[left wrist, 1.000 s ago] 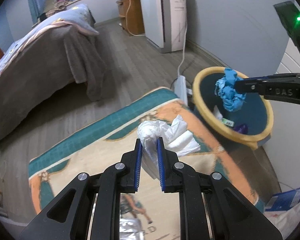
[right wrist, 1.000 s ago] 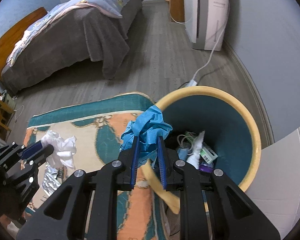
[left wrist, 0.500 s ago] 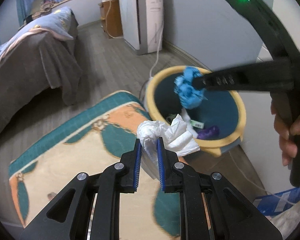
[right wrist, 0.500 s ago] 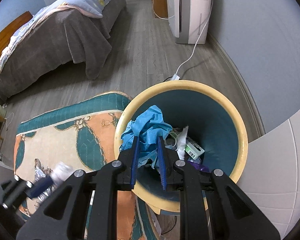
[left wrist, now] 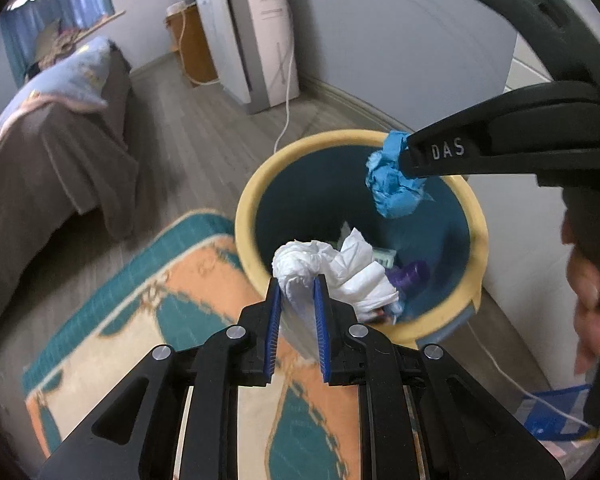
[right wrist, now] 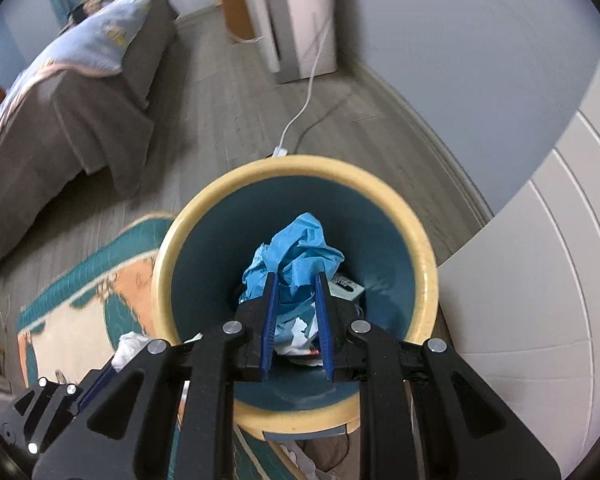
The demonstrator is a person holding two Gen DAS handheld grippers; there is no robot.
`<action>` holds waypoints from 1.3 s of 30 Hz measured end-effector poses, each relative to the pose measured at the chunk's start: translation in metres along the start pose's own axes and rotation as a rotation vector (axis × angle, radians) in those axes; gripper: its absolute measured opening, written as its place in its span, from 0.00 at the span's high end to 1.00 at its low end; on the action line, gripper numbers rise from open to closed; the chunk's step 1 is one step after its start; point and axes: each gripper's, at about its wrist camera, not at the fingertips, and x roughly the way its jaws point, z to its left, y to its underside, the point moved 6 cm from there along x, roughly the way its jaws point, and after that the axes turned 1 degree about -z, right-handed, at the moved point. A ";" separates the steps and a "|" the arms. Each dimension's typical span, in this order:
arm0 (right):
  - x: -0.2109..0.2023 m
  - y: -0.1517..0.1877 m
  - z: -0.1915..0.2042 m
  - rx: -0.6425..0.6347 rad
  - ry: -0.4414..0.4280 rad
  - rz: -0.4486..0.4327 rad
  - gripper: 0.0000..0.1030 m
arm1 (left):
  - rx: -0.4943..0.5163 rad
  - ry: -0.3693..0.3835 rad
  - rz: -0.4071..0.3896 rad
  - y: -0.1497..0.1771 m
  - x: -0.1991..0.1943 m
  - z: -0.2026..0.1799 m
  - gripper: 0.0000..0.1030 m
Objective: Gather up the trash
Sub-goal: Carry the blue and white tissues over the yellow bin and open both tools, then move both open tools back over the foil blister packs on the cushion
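1. The right gripper (right wrist: 296,280) is clenching its fingers (right wrist: 269,312) on a blue crumpled wad (right wrist: 296,256), hanging it over the middle of the bin's mouth so a release should drop it inside.
2. The left gripper (left wrist: 296,284) is gripping a white tissue wad (left wrist: 332,264) at the near rim, likely next.
3. The yellow-rimmed bin (left wrist: 252,200) is standing beside the rug (left wrist: 140,320), already holding trash.
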 end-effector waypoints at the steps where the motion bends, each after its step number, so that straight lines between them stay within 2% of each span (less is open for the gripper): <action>1: -0.001 -0.002 -0.002 0.007 0.006 -0.008 0.83 | 0.005 0.000 -0.007 -0.003 0.001 -0.001 0.82; 3: -0.003 -0.004 -0.005 0.011 0.020 -0.022 0.82 | 0.014 0.000 -0.021 -0.009 0.004 -0.004 0.77; 4: -0.004 -0.004 -0.006 0.012 0.029 -0.026 0.80 | 0.019 -0.005 -0.029 -0.011 0.005 -0.004 0.69; 5: -0.004 -0.005 -0.007 0.014 0.036 -0.028 0.71 | 0.023 -0.014 -0.037 -0.013 0.005 -0.004 0.63; 6: -0.004 -0.005 -0.008 0.015 0.041 -0.030 0.65 | 0.025 -0.022 -0.046 -0.014 0.004 -0.003 0.51; 7: -0.004 -0.005 -0.009 0.015 0.045 -0.034 0.53 | 0.024 -0.025 -0.057 -0.014 0.003 -0.003 0.43; 10: -0.003 -0.006 -0.008 0.012 0.053 -0.040 0.49 | 0.024 -0.024 -0.063 -0.012 0.003 -0.001 0.40; 12: -0.002 -0.006 -0.006 0.015 0.050 -0.040 0.38 | 0.014 -0.027 -0.057 -0.009 0.004 0.001 0.32; 14: -0.003 -0.006 -0.004 0.007 0.061 -0.046 0.12 | -0.003 -0.030 -0.054 -0.006 0.004 0.005 0.22; 15: -0.004 -0.006 -0.004 0.003 0.067 -0.050 0.07 | -0.016 -0.028 -0.055 -0.004 0.003 0.006 0.15; 17: -0.006 -0.007 -0.001 -0.007 0.073 -0.059 0.06 | -0.038 -0.027 -0.060 0.000 0.000 0.010 0.10; 26: -0.012 -0.007 0.027 -0.059 0.033 -0.044 0.06 | -0.041 -0.084 -0.060 0.023 -0.029 0.035 0.09; 30: -0.026 -0.003 0.047 -0.105 0.024 -0.061 0.06 | -0.075 -0.117 -0.066 0.035 -0.057 0.063 0.09; 36: -0.062 0.015 0.081 -0.120 -0.061 -0.080 0.06 | -0.136 -0.194 -0.087 0.059 -0.117 0.112 0.07; 39: -0.080 0.028 0.099 -0.150 -0.060 -0.099 0.06 | -0.169 -0.234 -0.101 0.074 -0.148 0.138 0.07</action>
